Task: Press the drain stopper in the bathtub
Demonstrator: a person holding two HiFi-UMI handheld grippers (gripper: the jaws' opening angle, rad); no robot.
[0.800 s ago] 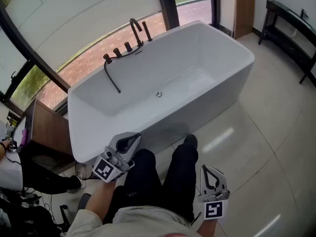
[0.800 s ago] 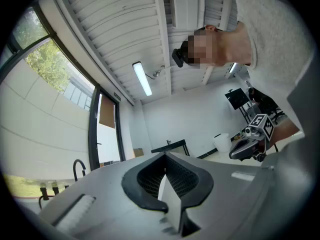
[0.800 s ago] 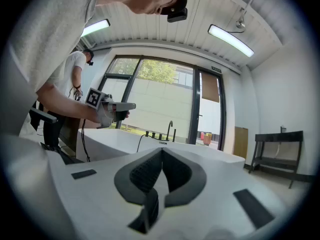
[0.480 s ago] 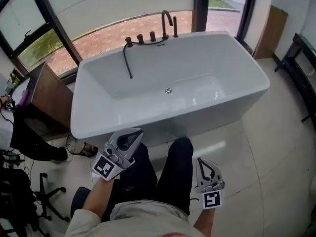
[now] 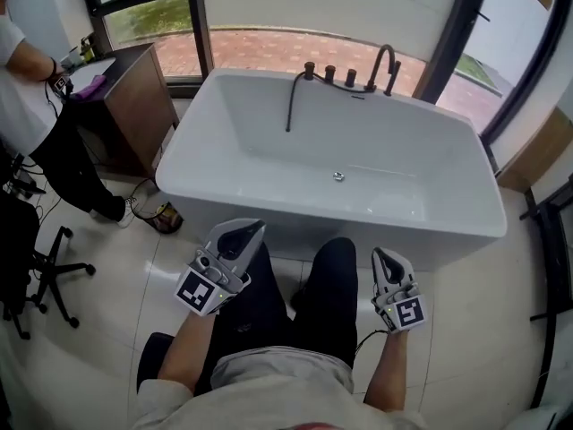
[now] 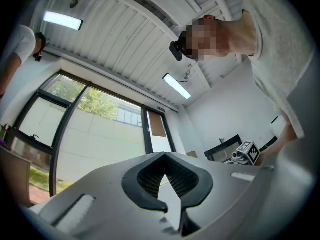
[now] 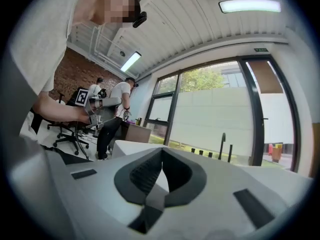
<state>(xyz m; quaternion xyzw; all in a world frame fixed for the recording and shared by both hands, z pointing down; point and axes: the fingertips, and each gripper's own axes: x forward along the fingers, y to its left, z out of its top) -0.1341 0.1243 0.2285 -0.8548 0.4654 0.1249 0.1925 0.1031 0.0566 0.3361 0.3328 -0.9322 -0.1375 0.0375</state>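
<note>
You stand at the near rim of the bathtub (image 5: 403,220). The drain stopper (image 5: 338,176) shows as a small metal disc about the middle of the tub floor, roughly in line with the taps (image 5: 358,77) on the far rim. Both tools hang low beside your thighs, well apart from it. The left claw (image 5: 246,231) is pressed together at the tips with nothing between them, and the right claw (image 5: 383,256) is the same. That is the shape you want, since a closed tip gives you one firm point to push with.

The right claw looks the better choice, as it hangs on the stopper's side. Lean over the near rim and bring the tip down from straight above. Land it on the centre of the disc, not on its edge, where it could skid off onto the glossy enamel. Push squarely down in one short, steady stroke. If this is a click-type stopper, it likely needs a full press and a clean lift.

Keep clear of the dark hose (image 5: 289,106), which drops from the far rim into the tub to the left of the stopper. The reach is long and the floor tiles (image 5: 466,312) are shiny, so mind your balance and keep the idle claw off the rim.
</note>
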